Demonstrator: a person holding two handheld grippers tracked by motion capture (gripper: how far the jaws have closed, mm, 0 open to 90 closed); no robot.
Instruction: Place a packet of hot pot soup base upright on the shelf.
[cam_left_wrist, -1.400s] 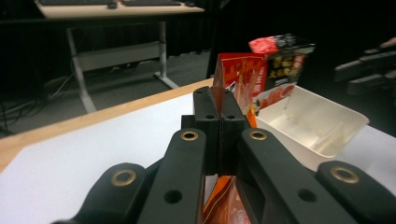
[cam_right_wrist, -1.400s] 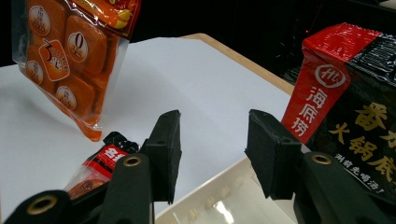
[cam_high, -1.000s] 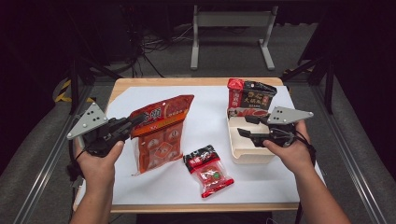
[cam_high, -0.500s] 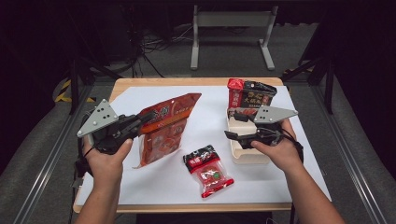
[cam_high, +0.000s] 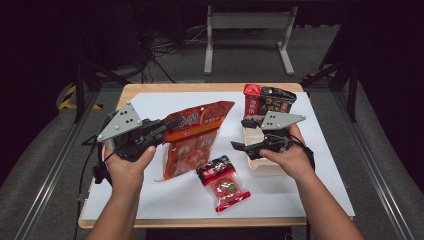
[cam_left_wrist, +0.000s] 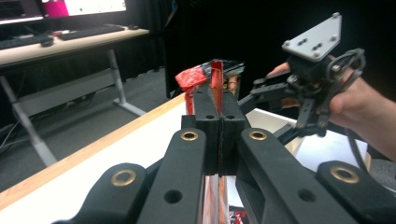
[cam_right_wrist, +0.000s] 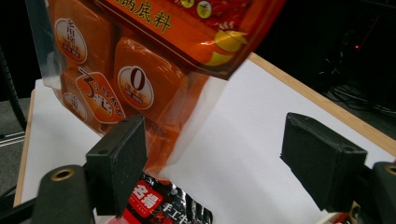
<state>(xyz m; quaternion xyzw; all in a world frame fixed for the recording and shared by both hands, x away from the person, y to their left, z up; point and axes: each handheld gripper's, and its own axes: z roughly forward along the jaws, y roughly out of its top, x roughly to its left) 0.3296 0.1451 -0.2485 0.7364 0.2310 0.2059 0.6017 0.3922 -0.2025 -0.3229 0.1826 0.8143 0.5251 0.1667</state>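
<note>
From the high view, the left hand-held gripper is clamped on the upper edge of a large orange pouch, which hangs tilted off the white-covered table, its long axis running from the jaws at upper left down toward its lower corner near the table. The right hand-held gripper sits just to the pouch's right with jaws apart, above a pale tray; the pouch lies to its left, so this hand is the free one nearer the pouch's loose side. A small red packet lies flat between the hands, and a dark box stands behind the tray.

The left gripper view shows what the high view cannot — the jaws pressed fully together on the thin pouch edge, with the other gripper beyond it.

The right gripper view shows the pouch hanging straight ahead and slightly left — its clear bottom seam lies just beyond the open pads, nothing between them. I judge a grab of that lower edge would be the likely next move.
</note>
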